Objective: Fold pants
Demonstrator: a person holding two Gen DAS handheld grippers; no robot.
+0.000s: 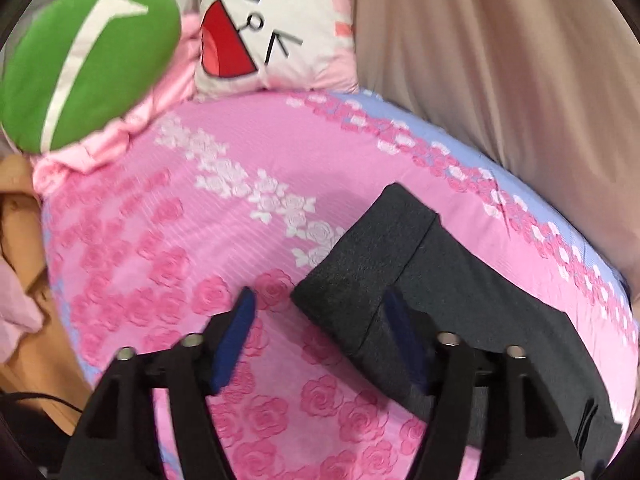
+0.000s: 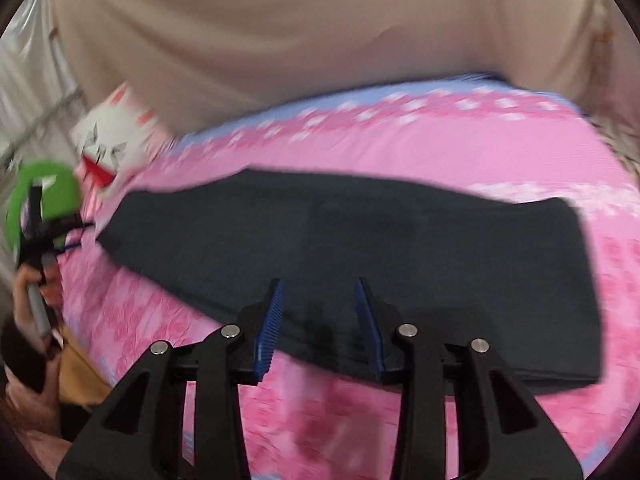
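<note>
Dark grey pants (image 2: 340, 248) lie flat in a long strip on the pink rose-print bed sheet (image 2: 400, 152). In the left wrist view the pants (image 1: 400, 272) show one end, with a stitched band, at the lower right. My left gripper (image 1: 320, 300) is open and empty, hovering over that end's corner. My right gripper (image 2: 320, 284) is open and empty above the near edge of the pants, about midway along them. The left gripper also shows at the far left of the right wrist view (image 2: 40, 236), held by a hand.
A green cushion (image 1: 88, 56) and a white face-print pillow (image 1: 272, 28) sit at the head of the bed (image 1: 160, 208). A beige curtain (image 1: 500, 60) hangs along the far side. Pink bedding (image 1: 120, 128) is bunched under the green cushion.
</note>
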